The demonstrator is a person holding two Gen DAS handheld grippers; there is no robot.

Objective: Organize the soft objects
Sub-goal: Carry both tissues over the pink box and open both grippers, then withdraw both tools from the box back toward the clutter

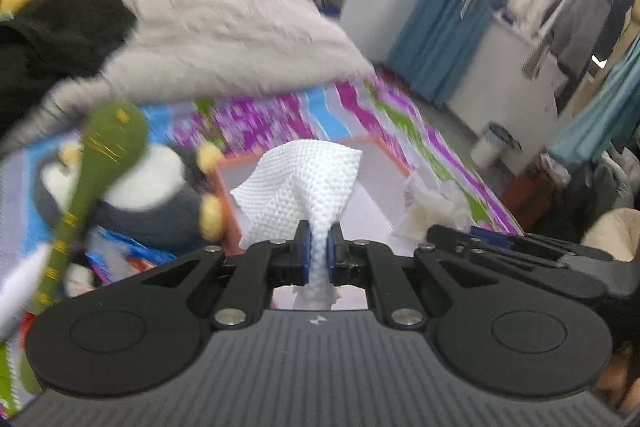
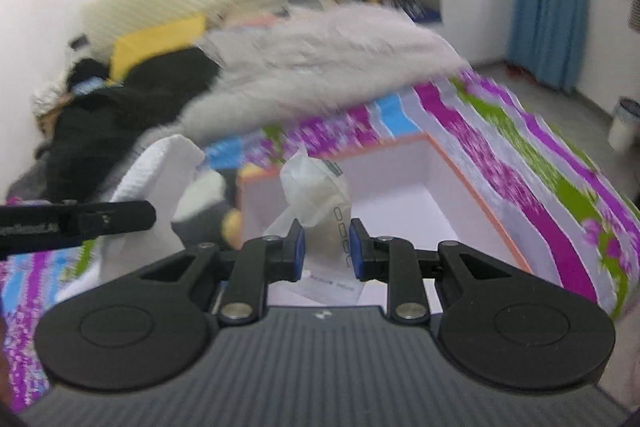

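My left claw [image 1: 318, 251] pinches a white cloth [image 1: 304, 179] and my right claw [image 2: 327, 247] squeezes a clear bag [image 2: 316, 187], both at mid-frame over the orange-rimmed box [image 2: 472, 187], so I should drop them inside gently.

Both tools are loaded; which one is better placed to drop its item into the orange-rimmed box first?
Right, probably: the right tool holds its clear packet directly over the box.
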